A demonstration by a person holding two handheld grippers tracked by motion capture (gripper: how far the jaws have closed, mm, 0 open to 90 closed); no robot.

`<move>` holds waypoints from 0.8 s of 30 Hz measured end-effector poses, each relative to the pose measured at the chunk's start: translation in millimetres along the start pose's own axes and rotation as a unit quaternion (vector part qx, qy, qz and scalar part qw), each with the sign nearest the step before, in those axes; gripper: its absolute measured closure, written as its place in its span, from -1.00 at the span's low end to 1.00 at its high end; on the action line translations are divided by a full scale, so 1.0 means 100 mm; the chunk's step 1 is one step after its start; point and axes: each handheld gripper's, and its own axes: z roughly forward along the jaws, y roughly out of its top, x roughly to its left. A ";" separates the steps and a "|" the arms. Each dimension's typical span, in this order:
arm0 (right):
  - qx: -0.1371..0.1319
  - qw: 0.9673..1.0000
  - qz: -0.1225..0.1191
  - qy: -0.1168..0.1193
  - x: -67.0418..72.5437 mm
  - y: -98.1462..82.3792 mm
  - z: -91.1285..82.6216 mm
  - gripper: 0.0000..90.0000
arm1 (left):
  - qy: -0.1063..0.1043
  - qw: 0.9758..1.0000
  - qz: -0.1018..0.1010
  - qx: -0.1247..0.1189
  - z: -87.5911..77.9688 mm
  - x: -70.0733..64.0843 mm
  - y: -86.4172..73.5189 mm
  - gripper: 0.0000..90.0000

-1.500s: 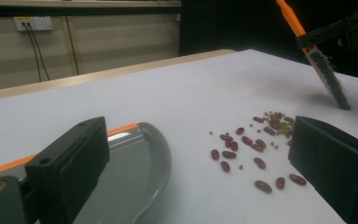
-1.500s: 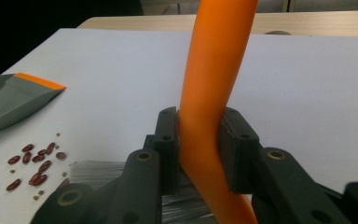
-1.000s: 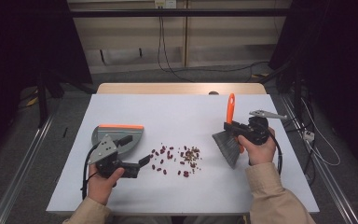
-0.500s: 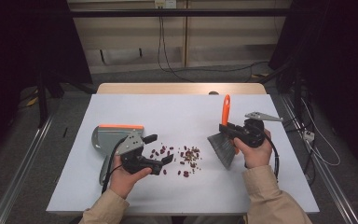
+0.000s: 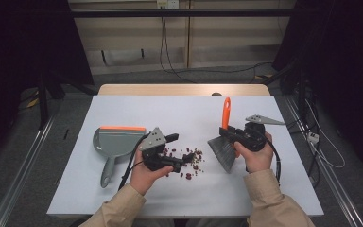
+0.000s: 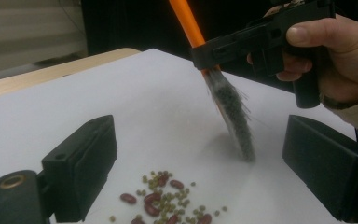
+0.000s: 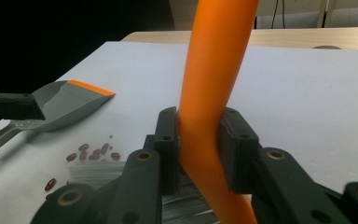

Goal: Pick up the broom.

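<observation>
The right gripper [image 5: 233, 135] is clamped on the orange plastic handle of a small hand brush [image 7: 213, 88], the handle being pinched between both pads in the right gripper view. The brush is held upright-tilted, its grey bristles [image 5: 222, 152] resting on the white table top [image 5: 170, 111] just right of a scatter of red beans and small greenish seeds [image 5: 189, 160].

The left gripper [image 5: 182, 149] is seen with its jaws standing wide apart and nothing between them; they have just been closing slightly from their widest. It is held low over the left edge of the scatter, and in the left gripper view the beans [image 6: 168, 198] lie on the table between and below the two black jaws, with the brush [image 6: 230, 112] beyond them.

Behind the left hand [image 5: 146, 172], a grey metal dustpan with an orange rubber lip [image 5: 116, 142] lies flat on the table, ungripped, its handle pointing toward the person.

The step in hand is judged to be the setting-up for a sweep: the brush is gripped and placed, but the dustpan is not yet taken. The next move would call for the dustpan's handle to be grasped by the left gripper and its orange lip laid flush on the table beside the scatter, so that the beans can be swept leftward onto it. Round seeds may roll away if the lip is lifted.
</observation>
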 end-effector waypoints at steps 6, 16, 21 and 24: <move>0.003 1.000 -0.006 -0.002 0.05 -0.01 0.01 0.58 | -0.009 1.000 0.002 0.013 0.22 -0.06 0.00 -0.72; 0.000 1.000 -0.013 0.005 0.13 -0.02 0.02 0.58 | -0.019 0.999 -0.006 0.027 0.39 -0.12 -0.01 -0.63; 0.002 1.000 -0.023 0.013 0.23 -0.03 0.06 0.58 | -0.020 0.999 -0.014 0.038 0.42 -0.11 -0.03 -0.53; -0.001 0.999 -0.030 0.025 0.34 -0.02 0.08 0.58 | -0.028 0.999 -0.018 0.040 0.45 -0.11 -0.05 -0.36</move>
